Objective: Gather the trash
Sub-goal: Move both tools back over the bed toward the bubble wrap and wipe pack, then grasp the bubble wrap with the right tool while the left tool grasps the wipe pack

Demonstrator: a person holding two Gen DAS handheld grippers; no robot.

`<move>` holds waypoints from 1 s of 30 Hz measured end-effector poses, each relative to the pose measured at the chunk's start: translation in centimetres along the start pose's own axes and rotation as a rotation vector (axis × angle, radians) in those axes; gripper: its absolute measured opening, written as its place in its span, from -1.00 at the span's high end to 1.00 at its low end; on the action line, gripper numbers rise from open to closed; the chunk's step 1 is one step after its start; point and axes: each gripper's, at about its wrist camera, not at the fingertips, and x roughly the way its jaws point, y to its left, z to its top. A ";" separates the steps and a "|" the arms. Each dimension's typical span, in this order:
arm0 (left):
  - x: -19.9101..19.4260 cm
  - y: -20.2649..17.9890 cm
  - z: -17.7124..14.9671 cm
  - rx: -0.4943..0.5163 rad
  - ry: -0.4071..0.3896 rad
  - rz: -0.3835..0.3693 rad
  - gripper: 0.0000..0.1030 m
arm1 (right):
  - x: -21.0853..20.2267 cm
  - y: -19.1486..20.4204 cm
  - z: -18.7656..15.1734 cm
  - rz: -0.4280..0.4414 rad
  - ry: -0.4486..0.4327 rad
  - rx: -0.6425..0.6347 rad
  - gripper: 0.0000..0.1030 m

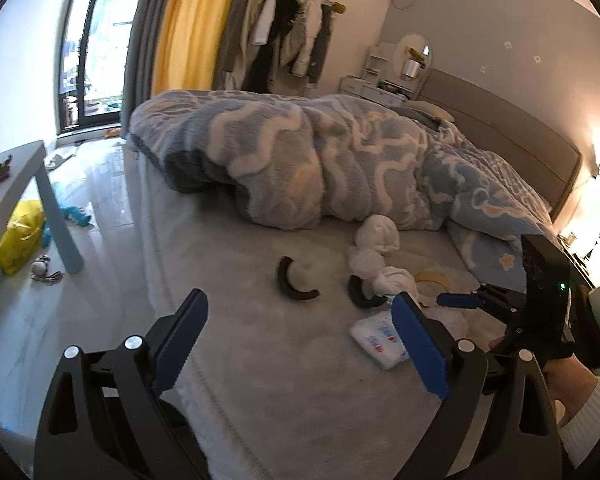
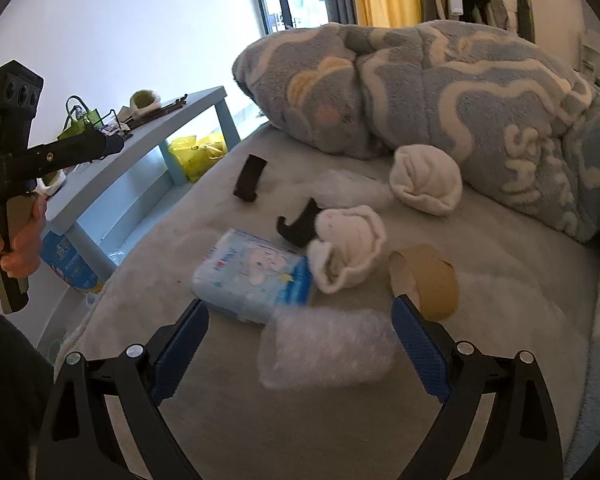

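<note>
Room: a bedroom with a big window (image 1: 92, 40) at the far left and a yellow curtain (image 1: 188, 24) next to it.
Floor: shiny and pale, with open space between the blue side table (image 1: 56, 208) and the bed edge.
Under the table: a yellow bag (image 1: 20, 240) and small toys.
Bed: a gray sheet (image 1: 260, 360) with lots of flat bare room near the front edge; a fluffy blue blanket (image 1: 300, 160) is piled up behind.
Left gripper (image 1: 300, 344): fingers wide apart, holding nothing, over the bare sheet.
Trash pile: on the sheet to the right (all close together) lie a curved black piece (image 1: 292, 280), white rolled socks (image 2: 426, 180), a tissue pack (image 2: 256, 276), a brown tape roll (image 2: 428, 280) and a bubble wrap lump (image 2: 324, 348).
Right gripper (image 2: 300, 344): fingers wide apart, holding nothing; the bubble wrap lump sits between them, just past the tips.
Right edge: the blanket hangs close to the tape roll.
</note>
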 end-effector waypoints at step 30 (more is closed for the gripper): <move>7.1 -7.4 -2.9 0.179 0.187 -0.021 -0.89 | -3.7 -3.9 -0.5 0.051 -0.133 0.181 0.29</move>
